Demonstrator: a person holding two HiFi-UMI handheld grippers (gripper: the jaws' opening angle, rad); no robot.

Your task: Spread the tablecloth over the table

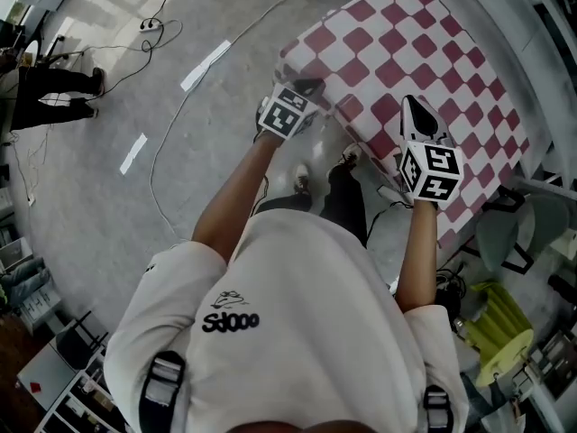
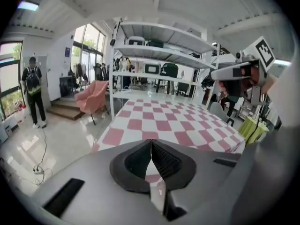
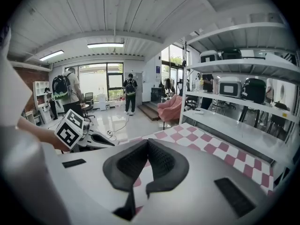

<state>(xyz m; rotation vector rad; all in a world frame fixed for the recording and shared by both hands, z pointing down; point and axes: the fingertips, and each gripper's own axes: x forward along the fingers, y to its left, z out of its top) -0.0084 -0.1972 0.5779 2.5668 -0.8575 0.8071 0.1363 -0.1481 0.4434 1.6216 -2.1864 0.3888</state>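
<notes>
A red-and-white checked tablecloth [image 1: 406, 52] lies over a long table at the upper right of the head view. My left gripper [image 1: 313, 88] is at the cloth's near left corner, where the edge is lifted into a fold. In the left gripper view the left gripper [image 2: 151, 153] is shut, with a pale strip of tablecloth [image 2: 168, 121] in the slit between its pads. My right gripper [image 1: 414, 108] is further along the same near edge. In the right gripper view the right gripper [image 3: 147, 158] is shut too, with tablecloth [image 3: 206, 144] showing just under its pads.
A metal shelf rack [image 2: 159, 36] with appliances stands along the table's far side. A pink armchair [image 2: 91, 97] is off to the left. A grey chair [image 1: 514, 233] and a yellow-green stool [image 1: 496, 327] stand at my right. Cables [image 1: 171, 88] trail over the floor near a standing person [image 1: 54, 93].
</notes>
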